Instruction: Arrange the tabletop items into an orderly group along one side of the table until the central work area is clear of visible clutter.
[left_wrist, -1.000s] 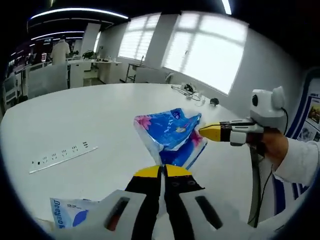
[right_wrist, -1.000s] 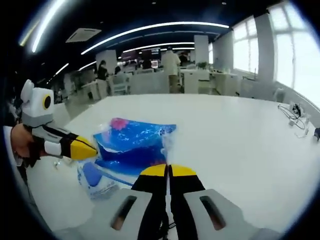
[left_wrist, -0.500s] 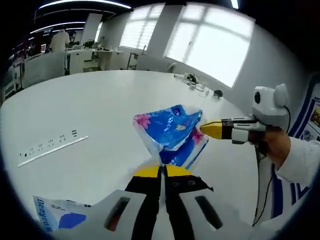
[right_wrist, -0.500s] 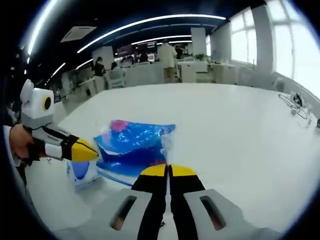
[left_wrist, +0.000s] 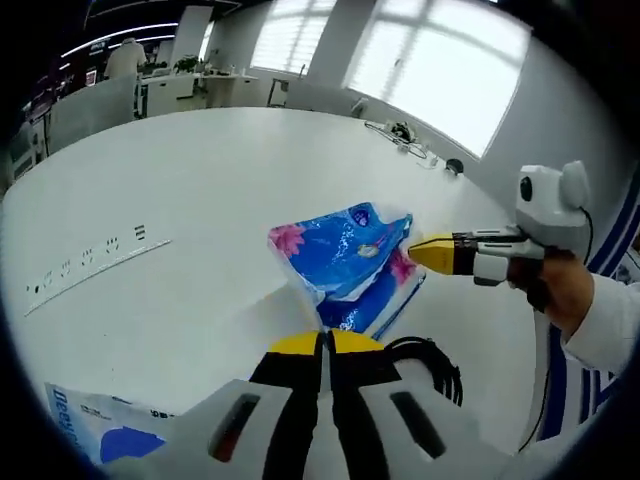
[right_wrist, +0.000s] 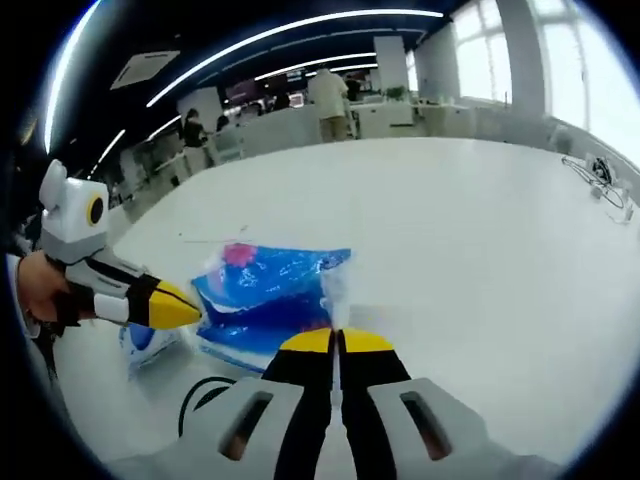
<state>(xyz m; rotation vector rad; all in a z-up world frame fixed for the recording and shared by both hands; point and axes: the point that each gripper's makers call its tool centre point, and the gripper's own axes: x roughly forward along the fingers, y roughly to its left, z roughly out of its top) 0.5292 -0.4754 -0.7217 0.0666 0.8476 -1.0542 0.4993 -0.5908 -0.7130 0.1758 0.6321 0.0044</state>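
You had the blue pack (left_wrist: 345, 265) pinched from two sides and hanging just above the white table (left_wrist: 180, 180). Your left tool (left_wrist: 325, 345) sat fully closed, tips together on the pack's plastic wrap at its near edge. Your right tool (right_wrist: 336, 342) was closed the same way, nipping the wrap at the opposite end; in the left gripper view it (left_wrist: 432, 254) came in from the right w/ its yellow tip against the pack's corner, and in the right gripper view the left tool (right_wrist: 168, 305) came in from the left. So both had hold of the pack, which sagged a bit btwn them.

Progress, as I read it: early to mid. One item was in hand but not yet set down anywhere. A second pack, white and blue (left_wrist: 105, 435), lay on the table close under your left tool; it also showed behind the left tool (right_wrist: 140, 340) in the right gripper view. A black cable (left_wrist: 430, 360) looped near the table's edge just by you. Farther out, a power strip (left_wrist: 90, 265) lay flat on the table, and at the far end a tangle of cords (left_wrist: 405, 135) plus a small dark thing (left_wrist: 455, 166) I couldn't ID. None of that looked grouped yet. Still to do, I'd judge: place this pack at a side, then bring the rest alongside.
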